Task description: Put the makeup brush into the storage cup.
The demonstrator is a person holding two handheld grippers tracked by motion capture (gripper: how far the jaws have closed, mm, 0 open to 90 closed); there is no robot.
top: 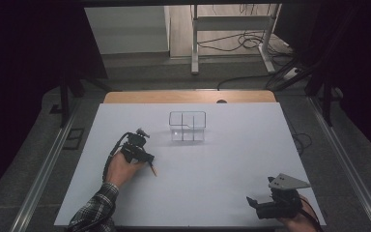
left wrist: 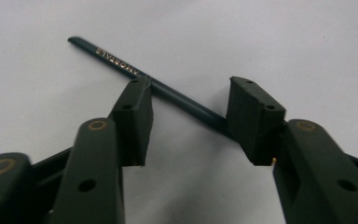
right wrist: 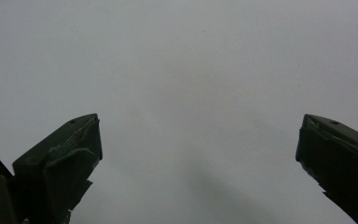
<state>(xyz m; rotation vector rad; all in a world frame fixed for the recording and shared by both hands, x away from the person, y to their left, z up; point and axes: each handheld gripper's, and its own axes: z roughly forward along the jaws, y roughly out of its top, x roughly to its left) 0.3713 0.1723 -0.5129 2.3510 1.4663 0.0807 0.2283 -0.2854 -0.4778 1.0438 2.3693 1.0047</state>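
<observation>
A white desk (top: 222, 193) takes up the middle of the high view, and a clear plastic organizer box (top: 187, 126) with inner dividers stands on it just above centre. Left of centre, the person's left hand (top: 121, 168), in a plaid sleeve (top: 96, 207), holds the left gripper (top: 150, 162) low over the desk, tipped down toward a dark green pencil (left wrist: 168, 91). In the left gripper view the pencil lies flat on the white surface, running from the upper left down toward the right, with gold lettering near its far end. The fingers (left wrist: 133, 119) are released, spread apart with the pencil crossing the gap between them; the left one's tip touches or overlaps the shaft, and the right one hides its lower end. At the lower right of the high view, the right gripper (top: 252, 205) rests near the desk's front edge, well apart from the pencil and the box. In the right gripper view its fingers (right wrist: 70, 154) stand wide apart over bare white desk, grasping nothing.
</observation>
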